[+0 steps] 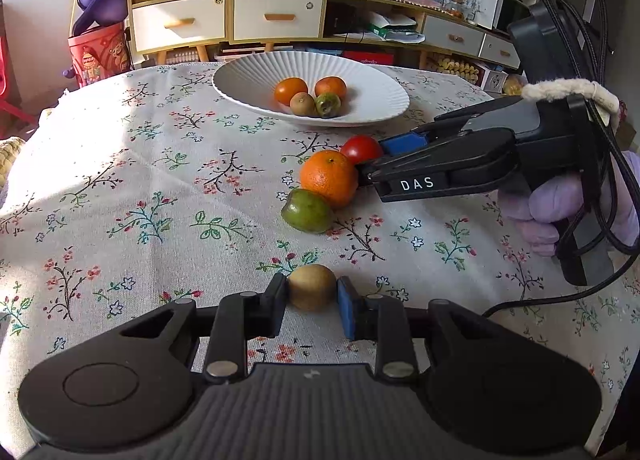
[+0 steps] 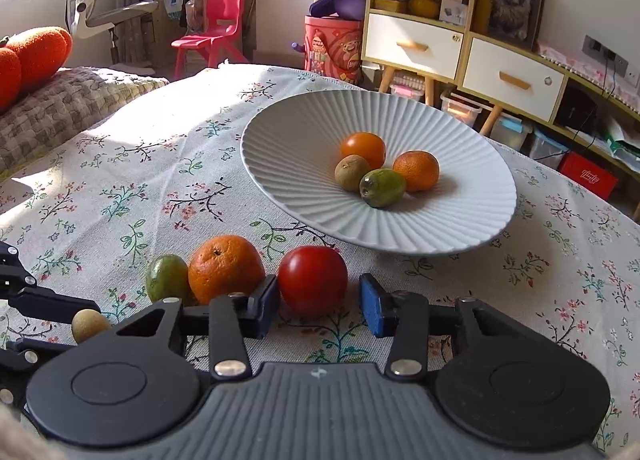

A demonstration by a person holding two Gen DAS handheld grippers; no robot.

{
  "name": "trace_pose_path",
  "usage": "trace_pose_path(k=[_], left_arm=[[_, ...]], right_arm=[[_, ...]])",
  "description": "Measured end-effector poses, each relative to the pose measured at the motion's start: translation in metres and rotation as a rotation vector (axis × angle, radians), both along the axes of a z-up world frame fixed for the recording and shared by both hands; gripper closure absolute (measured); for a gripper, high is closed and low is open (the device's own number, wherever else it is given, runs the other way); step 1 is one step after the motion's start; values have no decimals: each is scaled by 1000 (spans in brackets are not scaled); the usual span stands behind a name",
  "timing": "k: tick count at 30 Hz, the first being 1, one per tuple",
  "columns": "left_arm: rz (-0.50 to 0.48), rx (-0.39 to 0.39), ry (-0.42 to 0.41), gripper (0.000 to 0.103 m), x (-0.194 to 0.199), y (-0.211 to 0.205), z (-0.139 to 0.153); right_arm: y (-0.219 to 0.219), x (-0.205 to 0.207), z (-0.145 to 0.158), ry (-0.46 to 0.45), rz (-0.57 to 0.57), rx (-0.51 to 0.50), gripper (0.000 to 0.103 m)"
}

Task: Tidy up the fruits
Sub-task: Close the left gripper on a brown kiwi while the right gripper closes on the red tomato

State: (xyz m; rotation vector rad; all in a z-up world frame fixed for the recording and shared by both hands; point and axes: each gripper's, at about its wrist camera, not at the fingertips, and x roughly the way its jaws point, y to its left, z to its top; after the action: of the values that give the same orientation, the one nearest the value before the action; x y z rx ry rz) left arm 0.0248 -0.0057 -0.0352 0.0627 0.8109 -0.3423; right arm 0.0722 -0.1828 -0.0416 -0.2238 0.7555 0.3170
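My left gripper [image 1: 312,292] is shut on a brown kiwi [image 1: 312,287] low over the floral tablecloth; the kiwi also shows in the right wrist view [image 2: 89,325]. My right gripper [image 2: 319,300] is open around a red tomato [image 2: 313,280], its left pad touching, the right pad apart from it. Left of the tomato lie a tangerine [image 2: 226,268] and a green fruit [image 2: 166,278]. In the left wrist view the right gripper [image 1: 370,162] reaches in from the right at the tomato [image 1: 360,148], tangerine [image 1: 329,177] and green fruit [image 1: 306,211]. The white ribbed plate [image 2: 280,148] holds several fruits.
The plate [image 1: 240,78] stands at the table's far side. Beyond the table are a drawer cabinet [image 1: 224,16], a red bucket [image 1: 98,52] and a pink chair [image 2: 218,26]. A cushion [image 2: 60,96] lies at the table's left edge.
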Motion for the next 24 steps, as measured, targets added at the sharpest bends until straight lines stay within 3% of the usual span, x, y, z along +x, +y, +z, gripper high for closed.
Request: trace_pose_path(k=[24], left_arm=[[25, -15, -40, 92, 12, 2, 15]], right_arm=[[-23, -22, 13, 4, 13, 27, 71]])
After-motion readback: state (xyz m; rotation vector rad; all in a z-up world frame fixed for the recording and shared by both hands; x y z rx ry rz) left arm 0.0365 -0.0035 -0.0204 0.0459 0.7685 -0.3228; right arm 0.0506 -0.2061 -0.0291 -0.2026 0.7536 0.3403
